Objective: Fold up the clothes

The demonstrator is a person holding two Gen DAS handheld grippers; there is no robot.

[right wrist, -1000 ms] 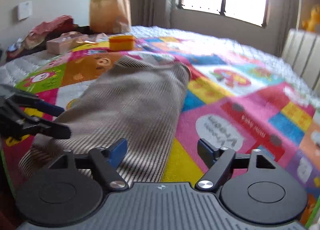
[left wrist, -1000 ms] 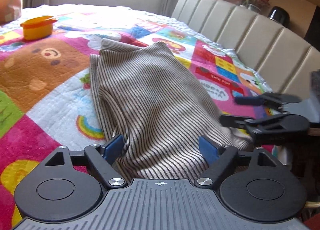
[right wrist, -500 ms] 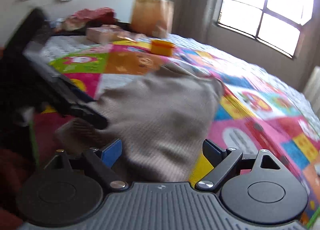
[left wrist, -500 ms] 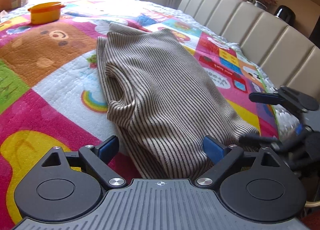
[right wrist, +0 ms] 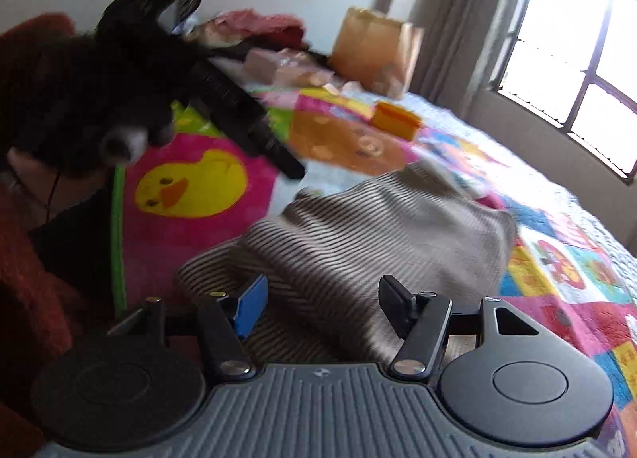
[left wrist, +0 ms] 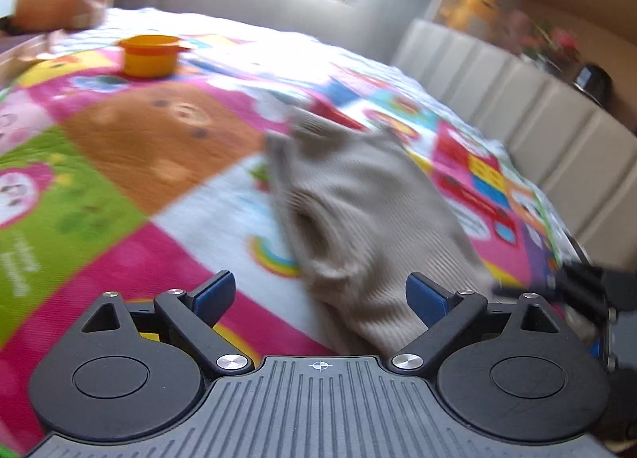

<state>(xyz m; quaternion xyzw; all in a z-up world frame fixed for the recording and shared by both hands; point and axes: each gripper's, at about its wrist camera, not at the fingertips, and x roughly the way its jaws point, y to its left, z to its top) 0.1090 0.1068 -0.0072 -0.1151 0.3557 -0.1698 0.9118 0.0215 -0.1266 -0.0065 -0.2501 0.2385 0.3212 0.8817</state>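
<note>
Left gripper [left wrist: 320, 295]: fingers wide apart, nothing between, hem of striped garment [left wrist: 370, 227] just ahead. Right gripper [right wrist: 318, 301]: jaws closing, near garment edge between them, pads not pressing. One garment, flat on patchwork quilt [left wrist: 119, 187]. Open quilt left of garment; padded headboard [left wrist: 557, 147] bounds right. Far: one orange cup [left wrist: 149, 56], one paper bag [right wrist: 376, 50], one window [right wrist: 577, 56].

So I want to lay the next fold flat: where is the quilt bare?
Bare: the quilt between the striped garment and the orange cup, and the strip toward the headboard. Crowded: the far corner by the paper bag.
</note>
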